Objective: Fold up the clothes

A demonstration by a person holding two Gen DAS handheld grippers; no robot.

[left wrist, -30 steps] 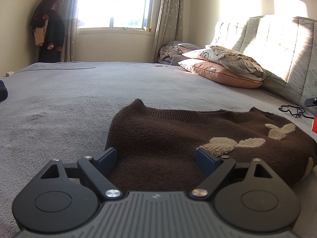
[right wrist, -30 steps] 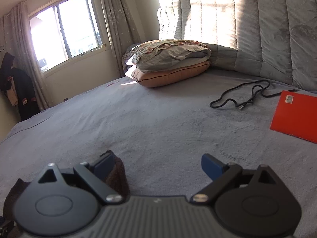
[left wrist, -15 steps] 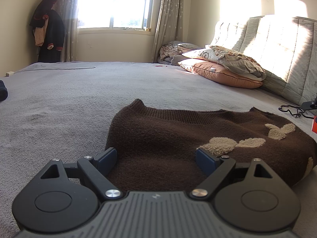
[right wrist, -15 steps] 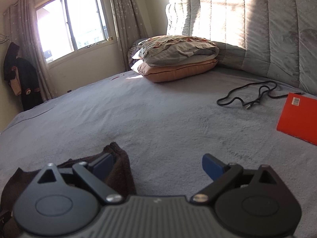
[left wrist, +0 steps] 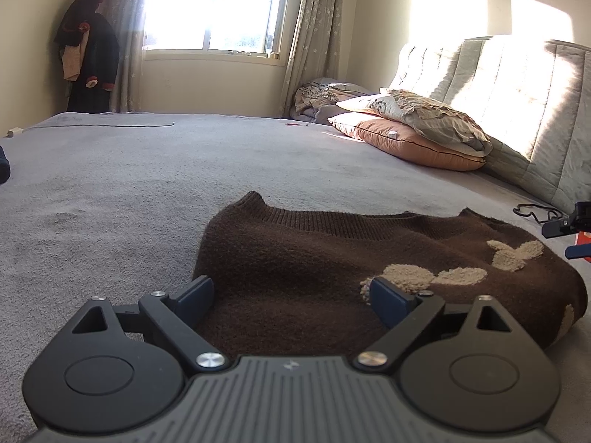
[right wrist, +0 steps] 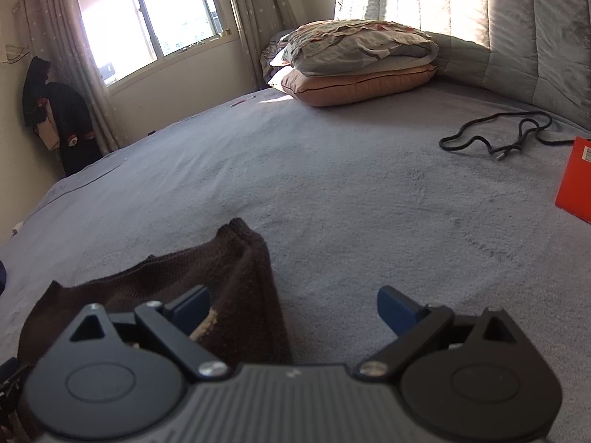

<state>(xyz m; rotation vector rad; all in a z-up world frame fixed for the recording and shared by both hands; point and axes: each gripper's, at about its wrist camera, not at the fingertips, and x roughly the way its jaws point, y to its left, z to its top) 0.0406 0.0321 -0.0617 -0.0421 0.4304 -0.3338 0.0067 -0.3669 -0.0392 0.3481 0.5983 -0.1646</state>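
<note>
A folded brown knit sweater [left wrist: 332, 265] with beige bunny patches lies on the grey bed. My left gripper [left wrist: 291, 295] is open, low over the sweater's near edge, its jaws wide apart and empty. My right gripper [right wrist: 295, 306] is open and empty over the sweater's right end [right wrist: 236, 277]; its left finger is above the cloth and its right finger is above bare bed. Part of the right gripper [left wrist: 569, 225] shows at the right edge of the left wrist view.
The grey bed cover [right wrist: 332, 184] stretches ahead. Stacked pillows [right wrist: 354, 62] lie by the padded headboard [right wrist: 498, 18]. A black cord [right wrist: 498, 136] and a red-orange booklet [right wrist: 576, 181] lie to the right. Dark clothes [left wrist: 88, 48] hang by the window.
My right gripper has risen and pulled back, so more of the sweater's right end shows under it, and it has come further into the left wrist view. The left gripper has not moved.
</note>
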